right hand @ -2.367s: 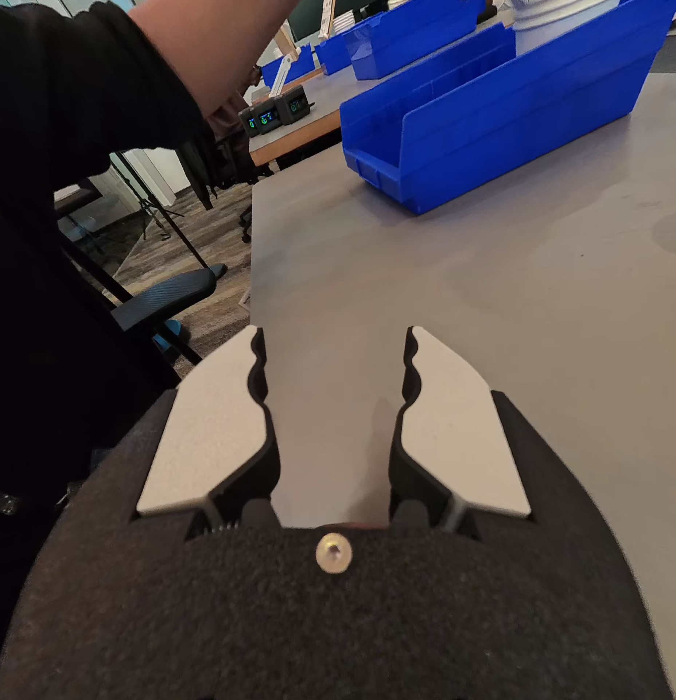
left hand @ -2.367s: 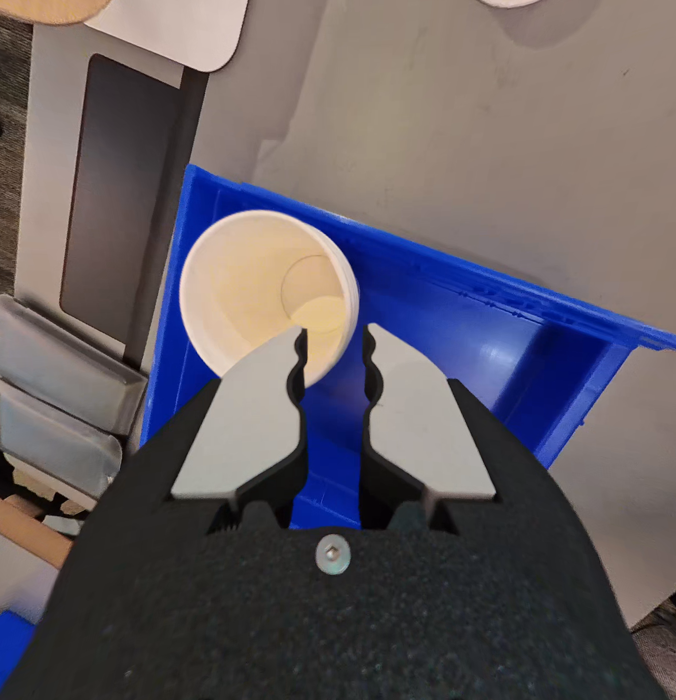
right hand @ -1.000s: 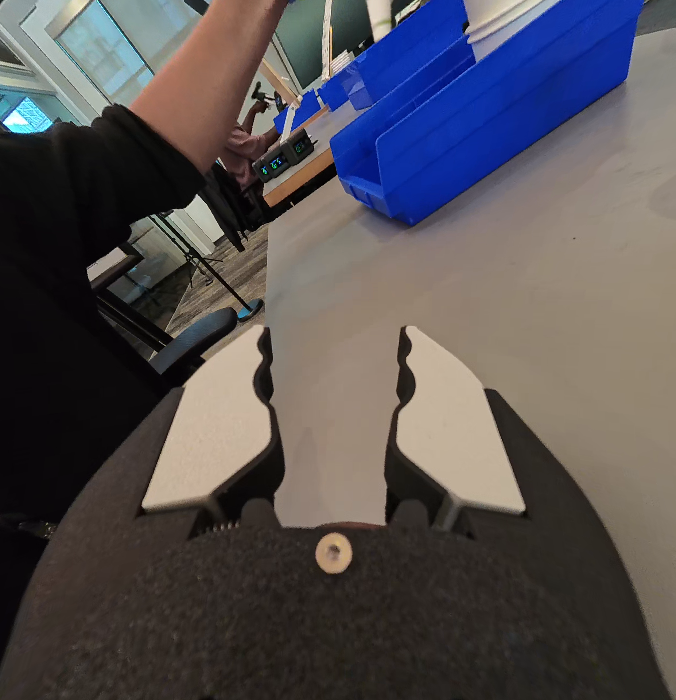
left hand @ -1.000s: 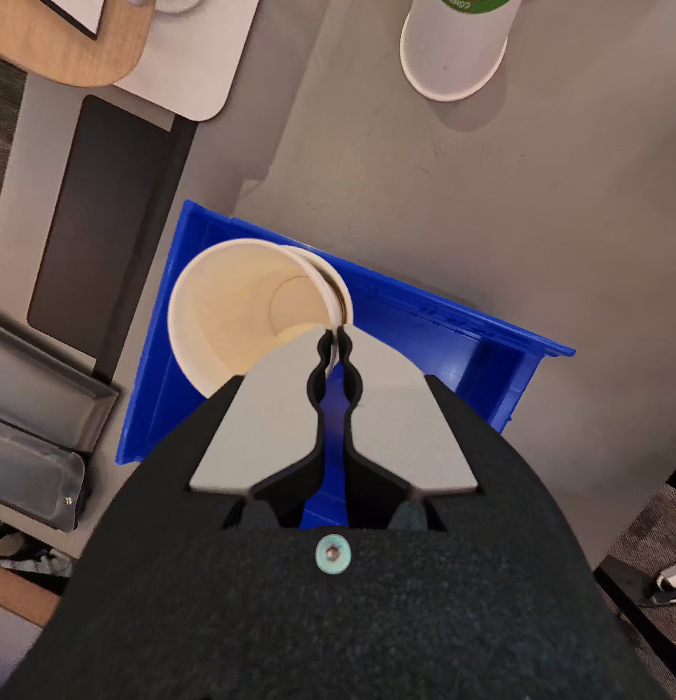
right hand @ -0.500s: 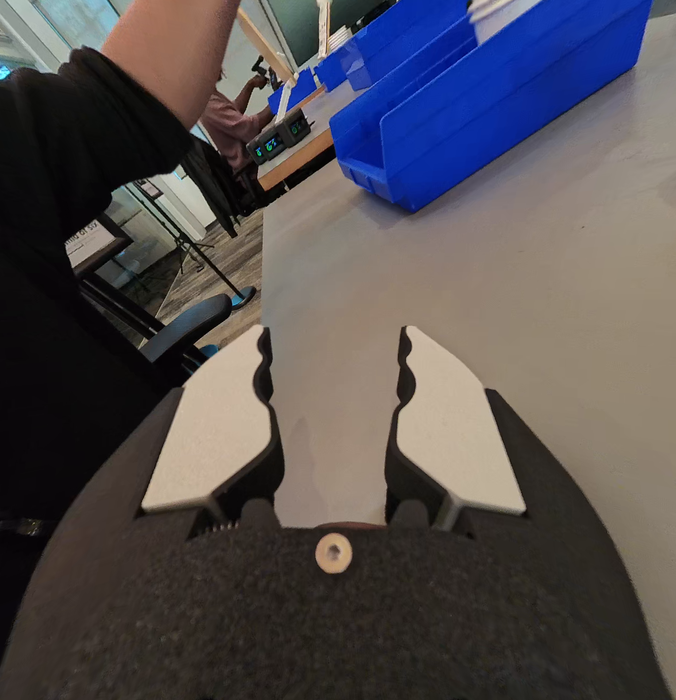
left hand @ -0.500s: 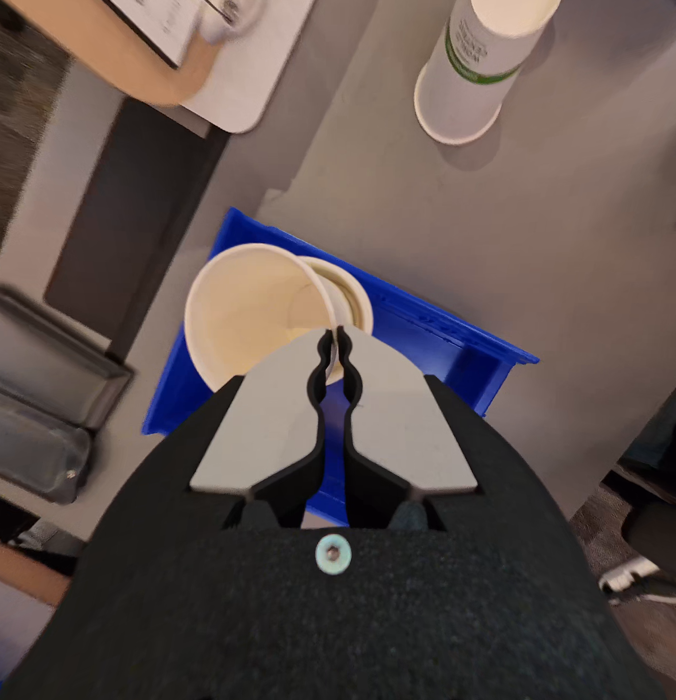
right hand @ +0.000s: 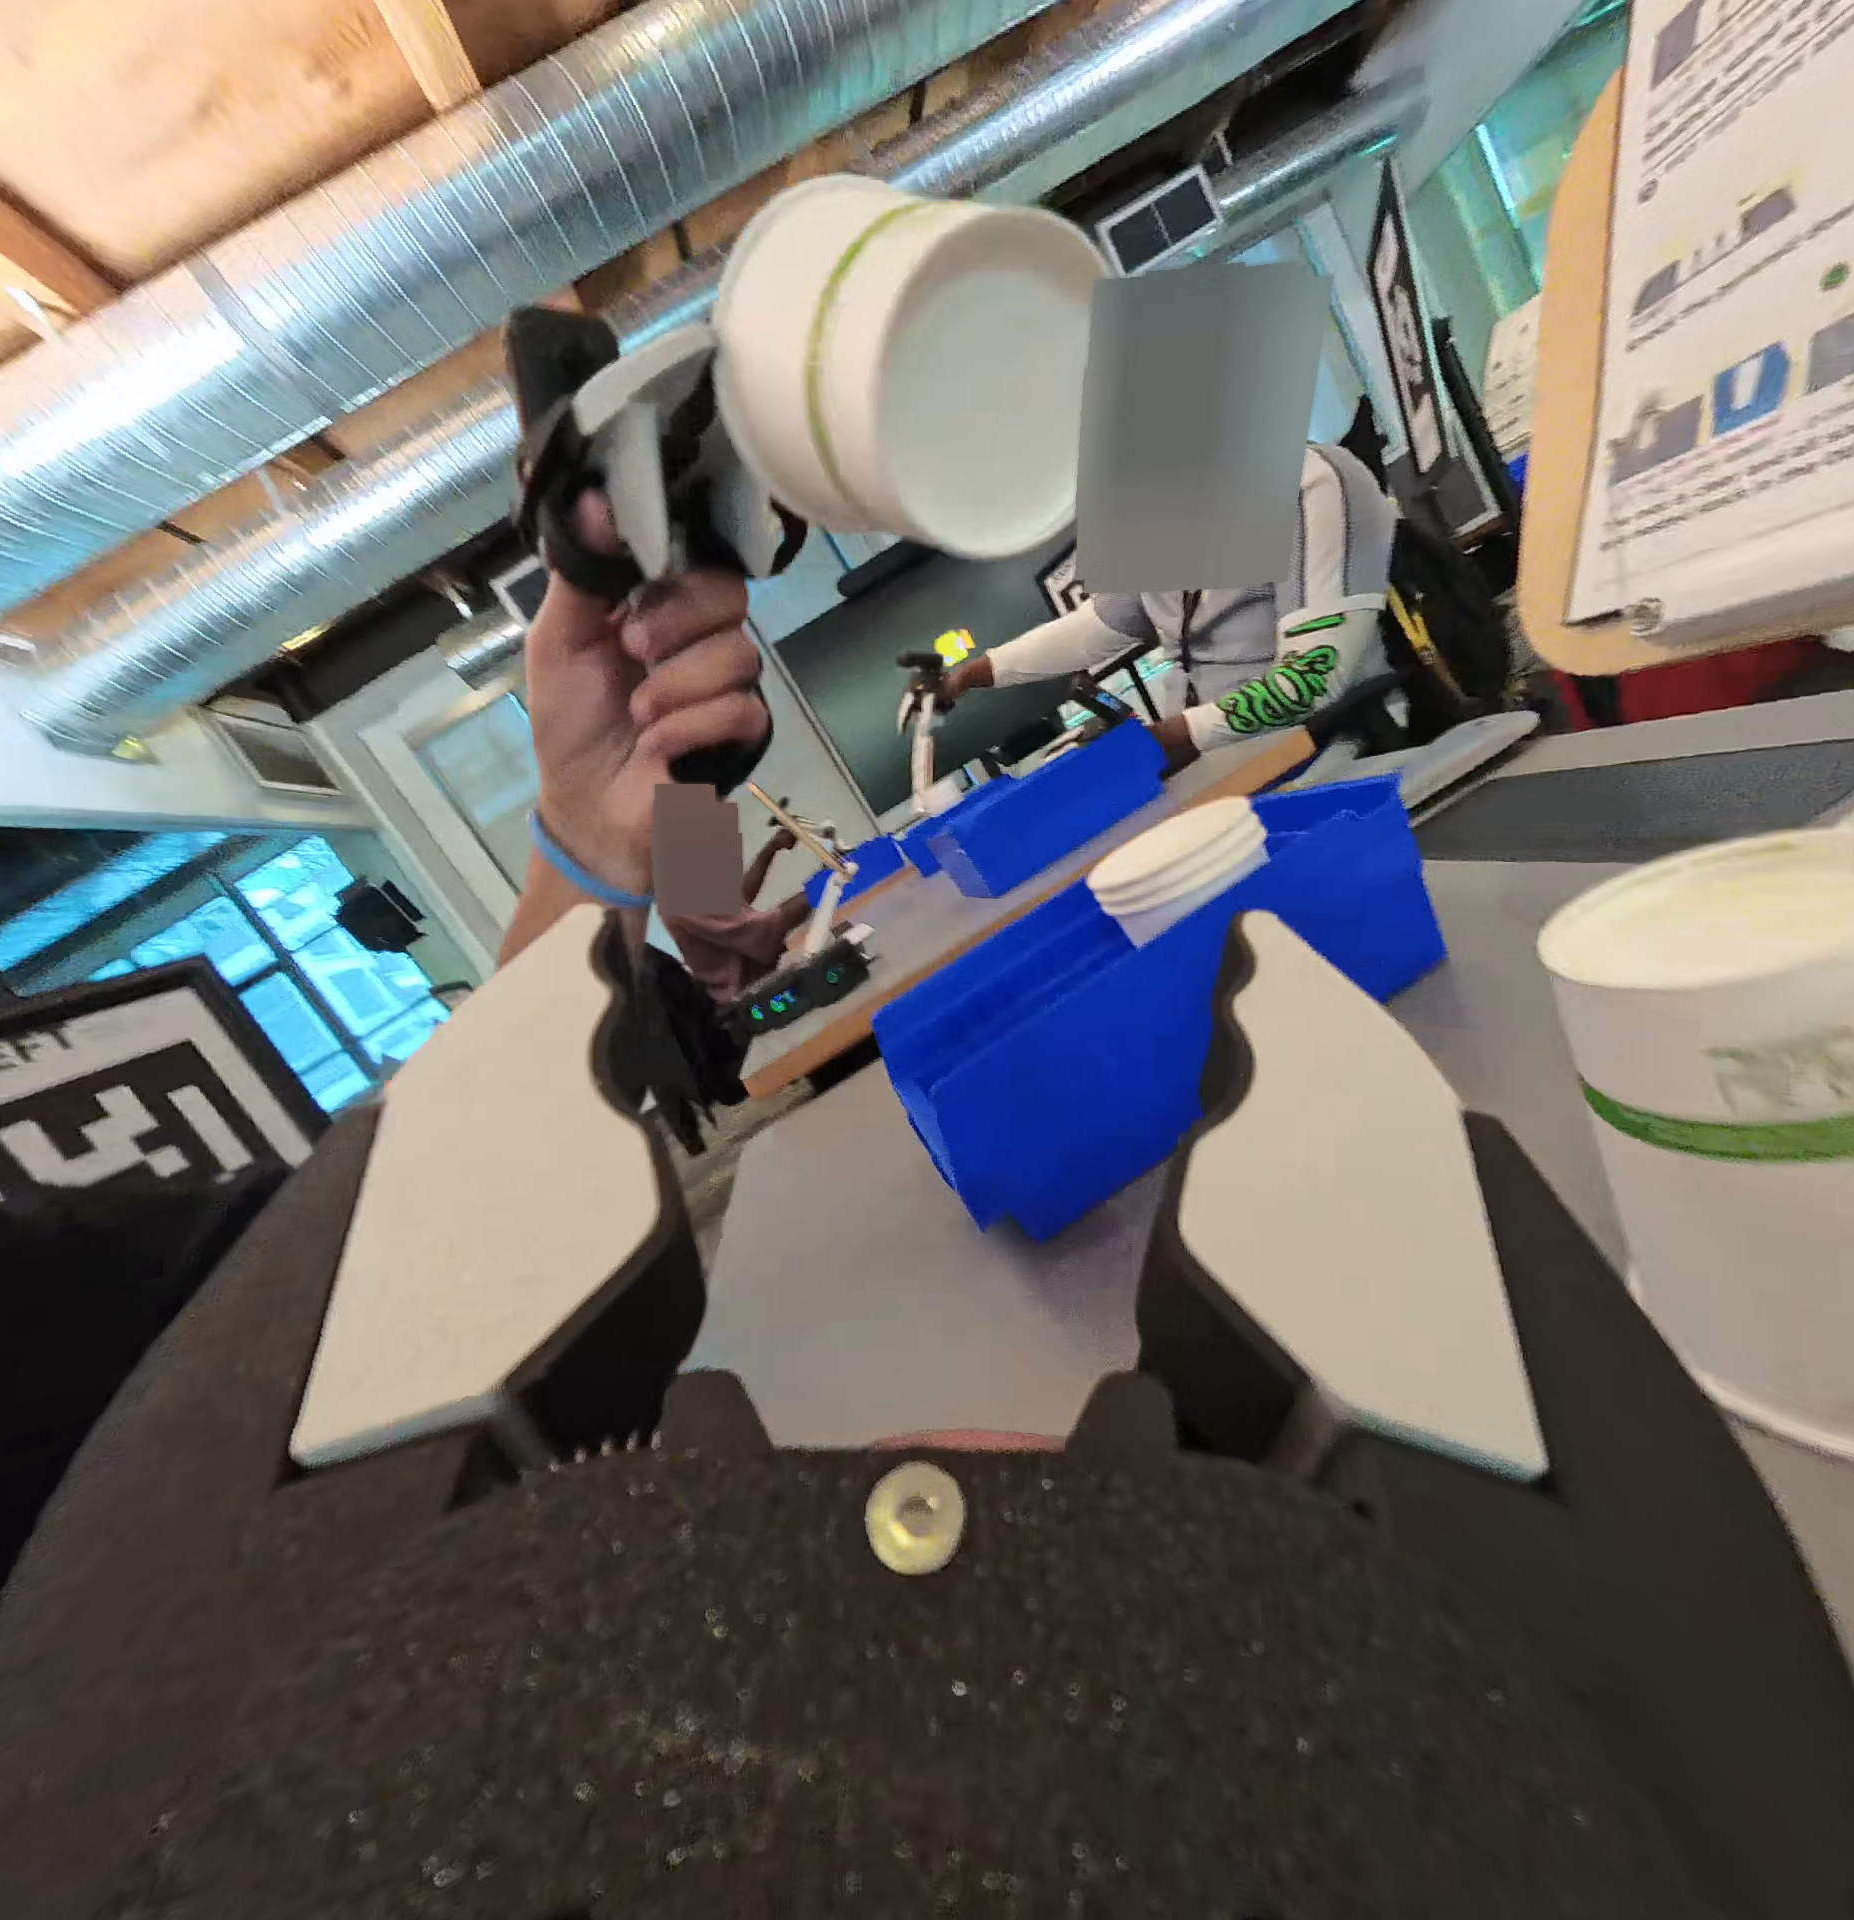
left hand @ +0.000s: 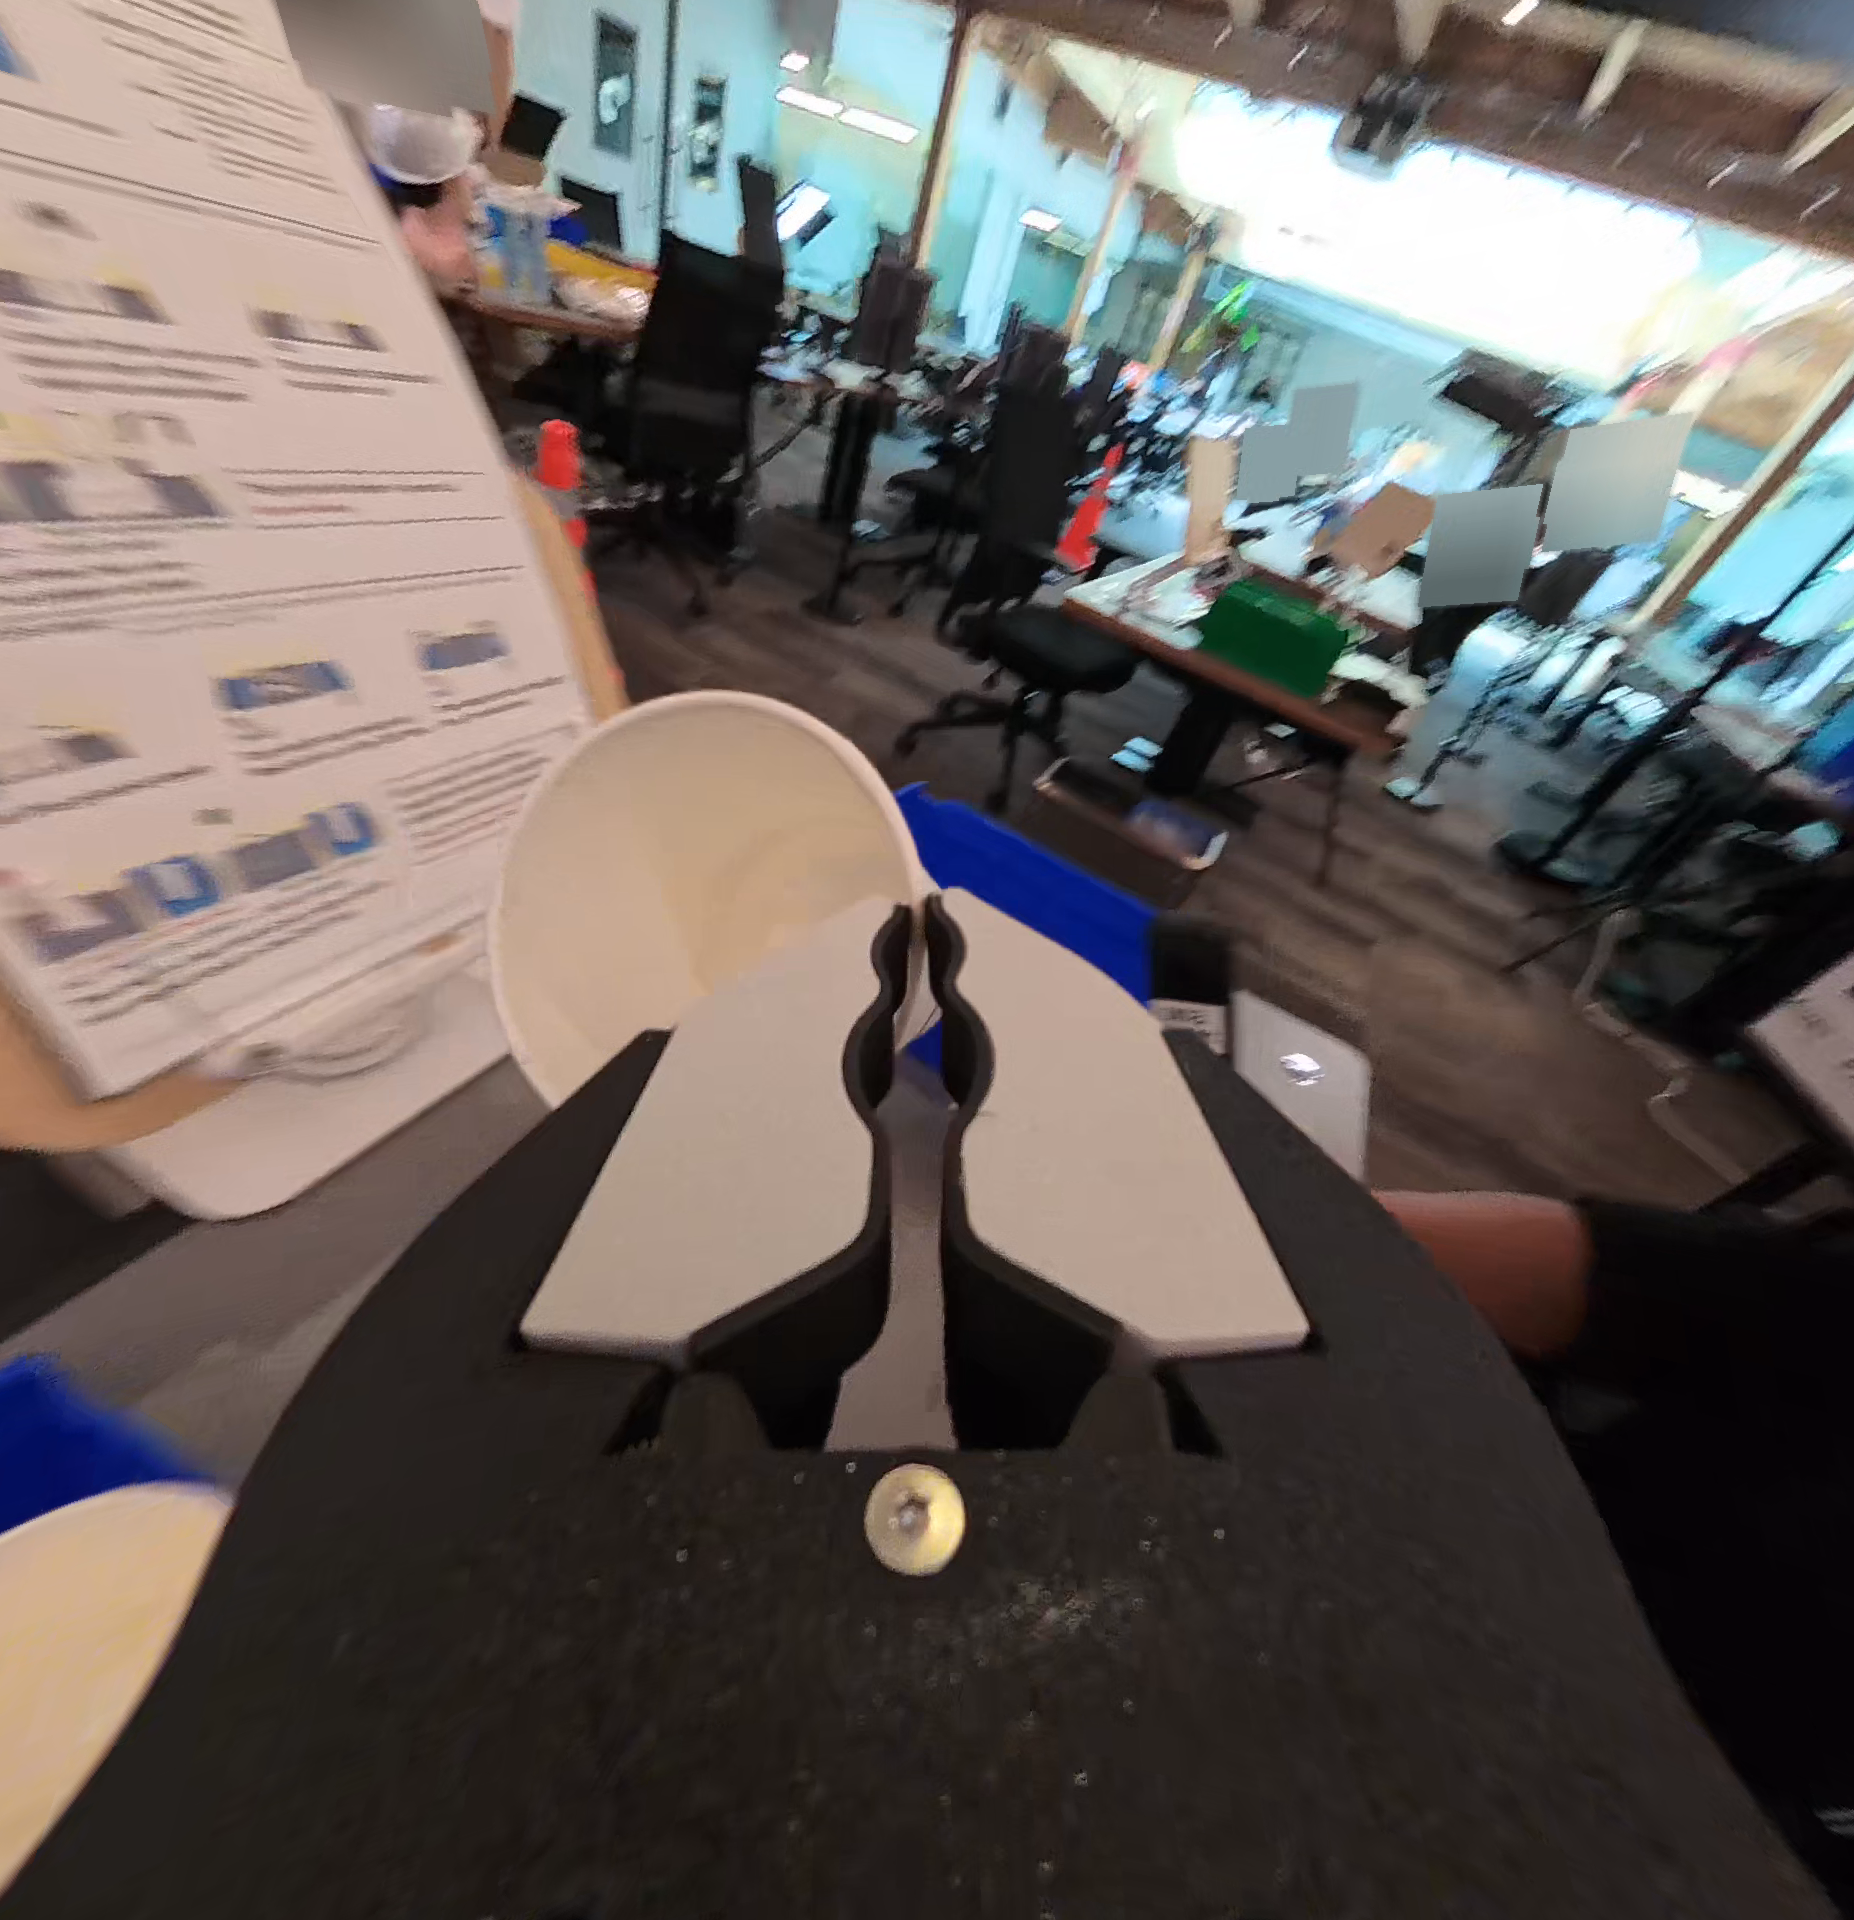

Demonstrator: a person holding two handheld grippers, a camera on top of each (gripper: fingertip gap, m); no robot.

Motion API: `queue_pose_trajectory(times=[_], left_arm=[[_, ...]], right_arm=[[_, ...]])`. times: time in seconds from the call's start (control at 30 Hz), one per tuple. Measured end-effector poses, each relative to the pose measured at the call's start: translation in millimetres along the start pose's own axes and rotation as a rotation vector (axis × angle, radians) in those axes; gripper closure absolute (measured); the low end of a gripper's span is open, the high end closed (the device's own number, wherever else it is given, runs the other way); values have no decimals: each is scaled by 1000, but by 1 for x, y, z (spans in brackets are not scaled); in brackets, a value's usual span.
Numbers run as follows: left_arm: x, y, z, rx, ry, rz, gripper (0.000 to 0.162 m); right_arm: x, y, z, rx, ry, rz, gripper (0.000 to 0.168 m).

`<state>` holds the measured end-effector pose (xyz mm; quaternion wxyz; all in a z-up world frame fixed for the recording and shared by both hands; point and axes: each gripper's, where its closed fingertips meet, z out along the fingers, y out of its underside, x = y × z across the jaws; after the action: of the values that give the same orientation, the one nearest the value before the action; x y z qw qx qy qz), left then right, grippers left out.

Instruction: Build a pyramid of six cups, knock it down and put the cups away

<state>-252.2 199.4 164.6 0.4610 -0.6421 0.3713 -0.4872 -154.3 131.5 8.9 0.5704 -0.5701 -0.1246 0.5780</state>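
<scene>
Slip risk: left tongs [left hand: 918, 914] pinch only the thin rim of a paper cup [left hand: 694, 873] held on its side high above the bench [right hand: 902, 1278], so a jolt may drop it, while right tongs [right hand: 918, 956] gape wide and empty near the blue bin [right hand: 1089, 1070] with stacked cups [right hand: 1177, 868].

I am seeing the left gripper [left hand: 918, 920] lifted clear above the table [right hand: 881, 1288], pinching a cup [left hand: 694, 862] by its rim, the cup lying on its side in the air. A bin [right hand: 1058, 1060] is sitting on the table beyond my right gripper [right hand: 918, 971], with a stack of cups [right hand: 1177, 857] standing in it. Another cup [right hand: 1754, 1122] is standing upside down on the table to the right of the right gripper. A board [right hand: 1733, 301] is standing behind it at the table's far edge.
</scene>
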Motion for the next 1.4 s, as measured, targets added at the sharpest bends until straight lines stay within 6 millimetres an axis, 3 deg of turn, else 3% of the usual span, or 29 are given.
queue_pose_trajectory(times=[0.13, 0.23, 0.3, 0.4, 0.53, 0.63, 0.7, 0.8, 0.97, 1.13, 1.27, 1.4], left_arm=[[51, 27, 32, 43, 132, -74, 160], [74, 54, 51, 17, 195, -96, 160], [82, 71, 58, -6, 214, -96, 160], [91, 87, 62, -12, 272, -141, 160], [80, 103, 61, -46, 217, -125, 159], [71, 119, 52, -145, 119, 19, 121], [61, 128, 44, -237, -26, 230, 94], [53, 140, 37, -444, -226, 614, 72], [57, 152, 52, -732, -285, 1071, 74], [31, 162, 72, -1004, -358, 1488, 70], [28, 179, 95, -1084, -312, 1584, 70], [14, 190, 103, -1143, -328, 1583, 71]], right_arm=[[-16, -18, 6, 77, -64, 10, 56], [-24, -28, -1, 99, -56, -56, 55], [-25, -33, -8, 102, -37, -82, 65], [-21, -19, -13, 6, -39, -73, 87], [-11, -4, -15, -65, -1, -27, 88], [-4, 2, -15, -128, 39, -27, 89], [1, 4, -16, -165, 71, -34, 88], [6, 10, -17, -231, 106, -40, 89], [16, 16, -17, -286, 175, -34, 88], [20, 18, -19, -319, 230, -78, 88], [17, 20, -18, -327, 222, -84, 88], [16, 20, -19, -334, 228, -94, 88]])
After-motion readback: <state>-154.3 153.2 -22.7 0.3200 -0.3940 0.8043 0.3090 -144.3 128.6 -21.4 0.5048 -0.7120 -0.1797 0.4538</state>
